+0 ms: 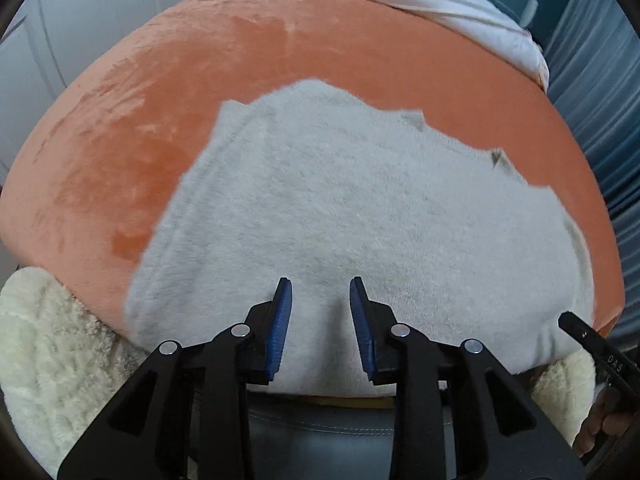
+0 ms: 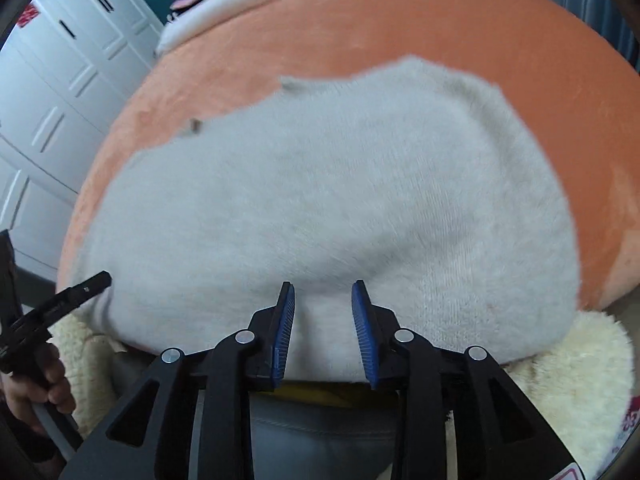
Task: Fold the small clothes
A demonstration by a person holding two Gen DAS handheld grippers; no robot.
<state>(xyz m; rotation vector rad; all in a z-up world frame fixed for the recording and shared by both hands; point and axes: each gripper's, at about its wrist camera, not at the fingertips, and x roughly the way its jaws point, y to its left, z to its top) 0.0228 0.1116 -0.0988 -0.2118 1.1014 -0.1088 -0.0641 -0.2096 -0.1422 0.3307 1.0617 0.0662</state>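
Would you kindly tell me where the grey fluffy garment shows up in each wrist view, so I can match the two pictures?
Left wrist view: the grey fluffy garment fills the centre and lower right, spread on the orange cover.
Right wrist view: the garment fills the centre, reaching the lower left.
Shared landmark: the small dark tag at the garment's far edge, upper right in the left view, upper left in the right view.

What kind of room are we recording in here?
Probably a bedroom at home. A pale fuzzy garment lies spread on an orange plush bed cover, white bedding is bunched at the far end, and white panelled wardrobe doors stand alongside.
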